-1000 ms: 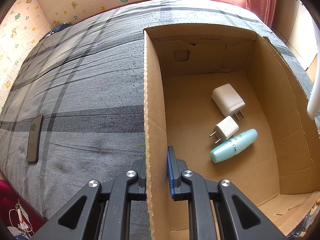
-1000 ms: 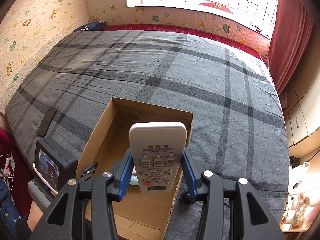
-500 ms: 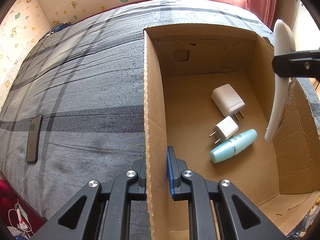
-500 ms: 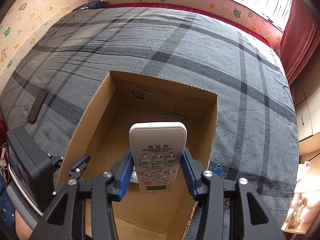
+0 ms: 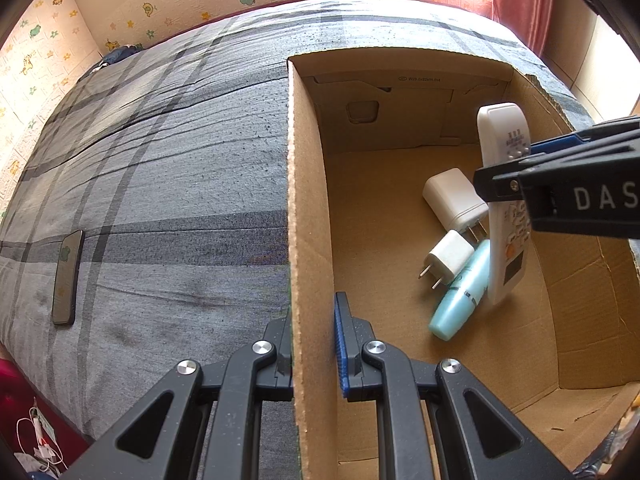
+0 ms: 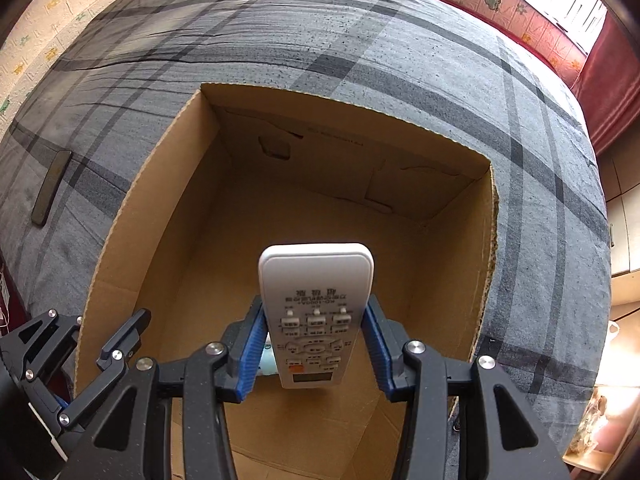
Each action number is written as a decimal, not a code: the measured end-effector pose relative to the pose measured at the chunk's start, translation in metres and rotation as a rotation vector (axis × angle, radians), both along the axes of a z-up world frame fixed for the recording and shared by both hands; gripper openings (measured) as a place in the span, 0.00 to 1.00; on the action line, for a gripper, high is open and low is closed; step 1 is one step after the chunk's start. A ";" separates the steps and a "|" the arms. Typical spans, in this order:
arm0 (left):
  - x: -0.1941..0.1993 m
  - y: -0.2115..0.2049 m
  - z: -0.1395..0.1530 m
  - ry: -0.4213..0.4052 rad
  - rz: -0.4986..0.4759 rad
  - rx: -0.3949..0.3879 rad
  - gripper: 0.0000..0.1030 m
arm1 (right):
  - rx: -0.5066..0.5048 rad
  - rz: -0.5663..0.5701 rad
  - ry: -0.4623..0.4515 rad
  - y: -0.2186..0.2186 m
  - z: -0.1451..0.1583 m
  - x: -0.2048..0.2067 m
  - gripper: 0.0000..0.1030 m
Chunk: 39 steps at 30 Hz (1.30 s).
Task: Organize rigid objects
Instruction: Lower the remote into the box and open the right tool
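Left wrist view:
Left gripper (image 5: 314,354): black jaws with a blue ribbed pad were clamped on the near left wall of the cardboard box (image 5: 308,208), one jaw outside, one inside.
Box: open-topped brown corrugated card, raw fluted edge on top, it sat on the bed (image 5: 160,152), a gray plaid fabric with darker stripes and fine creases.
Box floor: a larger white charger (image 5: 454,198), blocky with rounded corners and metal prongs, lay just beside a smaller white charger (image 5: 448,258); a pale teal tube (image 5: 460,294), smooth and cylindrical, lay against the smaller one.
Remote control (image 5: 505,152): a long white plastic slab with a rounded top, it hung inside the box above the tube, tilted a little, pinched by the right gripper (image 5: 516,184) that reached in from the right.
Phone (image 5: 66,276): a flat dark glossy slab, it lay on the bed well apart from the box.

Right wrist view:
Right gripper (image 6: 316,344): blue-padded jaws were closed on the long sides of the remote control (image 6: 316,300), buttons facing the camera.
Box (image 6: 452,280): its matte brown walls surrounded the remote; a sliver of the teal tube (image 6: 267,360) peeked out beside the left pad.
Left gripper (image 6: 100,356): it gripped the box's left wall at the lower left.
Phone (image 6: 52,188): it rested on the bed (image 6: 360,28) at far left.
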<state>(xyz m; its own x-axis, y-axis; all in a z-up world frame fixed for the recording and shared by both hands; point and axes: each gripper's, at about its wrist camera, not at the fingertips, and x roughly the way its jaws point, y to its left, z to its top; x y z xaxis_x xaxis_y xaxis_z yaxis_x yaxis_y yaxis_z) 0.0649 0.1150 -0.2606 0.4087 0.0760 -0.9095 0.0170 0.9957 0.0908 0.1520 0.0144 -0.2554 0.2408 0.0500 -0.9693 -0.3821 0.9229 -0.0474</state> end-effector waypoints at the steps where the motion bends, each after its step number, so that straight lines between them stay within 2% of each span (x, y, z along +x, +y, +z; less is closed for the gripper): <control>1: 0.000 0.000 0.000 0.000 0.000 0.000 0.15 | -0.003 0.001 0.004 0.002 -0.003 0.002 0.48; 16: 0.001 0.000 0.000 0.001 -0.001 0.004 0.15 | -0.002 -0.009 0.065 0.010 -0.039 0.013 0.48; 32: 0.000 -0.001 0.002 0.001 0.000 0.007 0.15 | 0.009 -0.006 0.064 0.008 -0.038 0.015 0.49; 39: 0.000 -0.002 0.002 0.000 0.002 0.008 0.15 | 0.024 -0.009 0.030 0.006 -0.023 0.015 0.64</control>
<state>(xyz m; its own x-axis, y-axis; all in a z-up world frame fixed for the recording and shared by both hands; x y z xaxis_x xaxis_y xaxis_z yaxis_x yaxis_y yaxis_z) 0.0654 0.1135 -0.2589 0.4083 0.0836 -0.9090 0.0151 0.9950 0.0983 0.1669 0.0200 -0.2785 0.2125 0.0714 -0.9746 -0.3747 0.9271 -0.0138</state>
